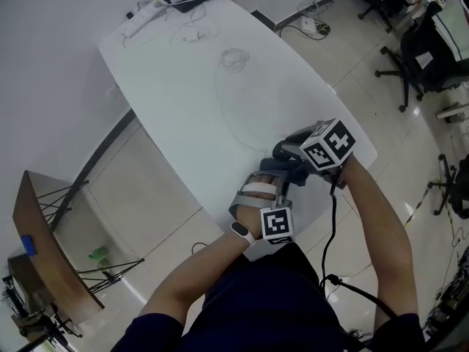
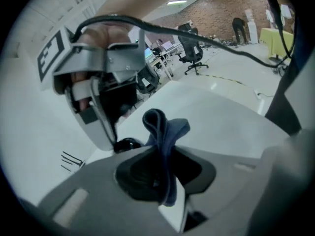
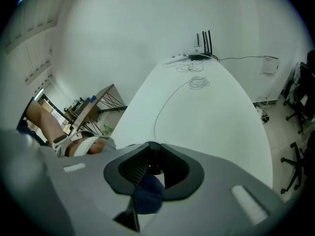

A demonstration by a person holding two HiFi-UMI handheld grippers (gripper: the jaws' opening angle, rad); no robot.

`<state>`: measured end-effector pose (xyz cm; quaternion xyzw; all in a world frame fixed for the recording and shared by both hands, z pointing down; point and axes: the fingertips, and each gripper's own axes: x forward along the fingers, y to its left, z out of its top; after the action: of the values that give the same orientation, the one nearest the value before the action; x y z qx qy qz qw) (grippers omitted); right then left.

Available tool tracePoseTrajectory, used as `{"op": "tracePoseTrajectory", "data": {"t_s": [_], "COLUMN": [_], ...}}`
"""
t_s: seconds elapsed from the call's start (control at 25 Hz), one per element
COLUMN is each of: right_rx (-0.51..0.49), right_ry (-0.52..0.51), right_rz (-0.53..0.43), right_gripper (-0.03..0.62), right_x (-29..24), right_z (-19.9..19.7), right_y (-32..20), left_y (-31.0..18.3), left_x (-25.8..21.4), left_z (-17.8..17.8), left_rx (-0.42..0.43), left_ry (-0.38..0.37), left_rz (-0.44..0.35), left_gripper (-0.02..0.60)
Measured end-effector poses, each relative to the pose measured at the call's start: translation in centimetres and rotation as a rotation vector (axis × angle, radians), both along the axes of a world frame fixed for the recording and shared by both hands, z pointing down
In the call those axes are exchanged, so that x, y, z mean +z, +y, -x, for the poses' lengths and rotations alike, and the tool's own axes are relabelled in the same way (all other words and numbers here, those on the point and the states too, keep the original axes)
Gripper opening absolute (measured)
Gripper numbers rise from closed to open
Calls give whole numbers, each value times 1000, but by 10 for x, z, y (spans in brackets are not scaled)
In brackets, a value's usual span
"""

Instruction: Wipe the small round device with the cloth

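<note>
**Two grippers close in on the device at the table's near edge**

The left gripper (image 2: 165, 186) is clenched on a dark blue cloth (image 2: 165, 129), whose folded end stands up past the jaws. The right gripper (image 3: 152, 178) has its jaws parted, with a dark rounded shape low between them, apparently not pinched.

The small round device (image 2: 127, 144), black and glossy, lies on the white table (image 1: 190, 86). It is at the tip of the right gripper and just beside the cloth, near the edge closest to the person.

To wipe well, I would lower the cloth's fold flat onto the device. The pinch should hold firm and the strokes be short, so the device does not slide off that edge. The right gripper could steady it.
</note>
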<state>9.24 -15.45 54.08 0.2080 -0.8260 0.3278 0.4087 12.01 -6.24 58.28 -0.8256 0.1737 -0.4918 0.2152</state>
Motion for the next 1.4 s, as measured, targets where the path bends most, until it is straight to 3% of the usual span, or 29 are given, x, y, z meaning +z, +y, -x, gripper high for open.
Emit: {"op": "tracePoseTrajectory", "data": {"t_s": [0.2,0.56,0.64,0.72,0.8,0.88,1.0,1.12,1.24,1.4], "right_rx": [26,63,74,84,85,82,86,95,100,101], "right_ry": [-36,-59,-55,-50,-45,-48,-66,-83,-92,-95], "right_rz": [-14,-9,-13,-17,-23,-23,-10,2,6,-1], "right_gripper": [72,72,72,72,72,72,72,72,72,72], "right_x": [-3,2,3,3,4,3,3,2,2,1], "right_z": [2,-3,-3,-3,-2,-2,-4,-6,-4,-2], "right_y": [0,1,2,2,2,2,2,3,1,-1], "left_y": [0,16,20,21,21,22,33,45,41,30], "left_x": [38,54,47,24,-10,-41,-68,-56,-22,16], "left_z": [-1,-3,-6,-11,-15,-14,-20,-44,-61,-52], "left_rx": [-27,6,-12,-48,-40,36,291,512,592,617], "left_ry": [-35,-87,-49,45,120,116,45,-8,-44,-193], "left_rz": [57,177,213,240,183,31,-259,-414,-385,-267], "left_gripper": [74,74,74,74,72,71,71,69,67,67]}}
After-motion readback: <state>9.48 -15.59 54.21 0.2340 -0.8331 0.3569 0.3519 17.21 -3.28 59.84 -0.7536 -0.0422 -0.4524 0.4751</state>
